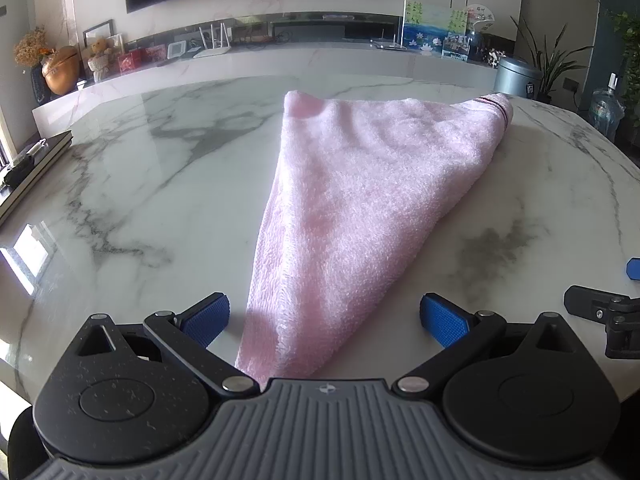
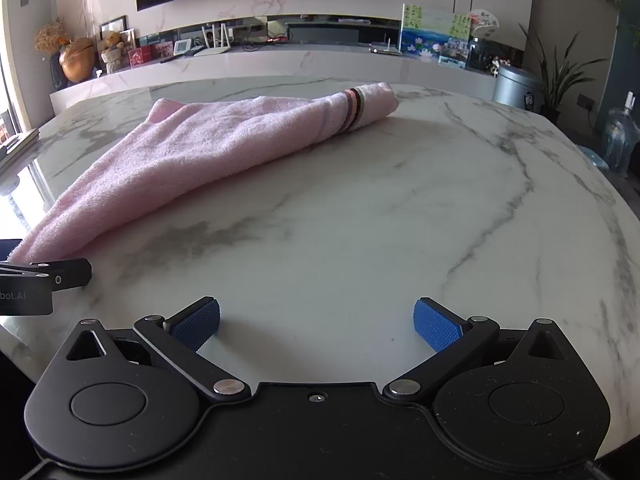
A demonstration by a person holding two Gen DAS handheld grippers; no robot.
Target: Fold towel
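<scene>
A pink towel (image 1: 352, 200) lies on the white marble table (image 1: 160, 184), bunched into a rough triangle that narrows toward me. Its near tip lies between the fingers of my left gripper (image 1: 324, 320), which is open wide and grips nothing. In the right wrist view the towel (image 2: 208, 148) stretches from the left edge to the far middle, with a striped band at its far end. My right gripper (image 2: 316, 322) is open and empty over bare marble, to the right of the towel. Part of the right gripper shows at the right edge of the left wrist view (image 1: 600, 312).
A dark notebook (image 1: 32, 168) lies at the table's left edge. Beyond the table's far edge stand a low marble counter (image 1: 280, 56) with ornaments, a grey bin (image 1: 516, 76), plants and a water bottle (image 1: 604, 108).
</scene>
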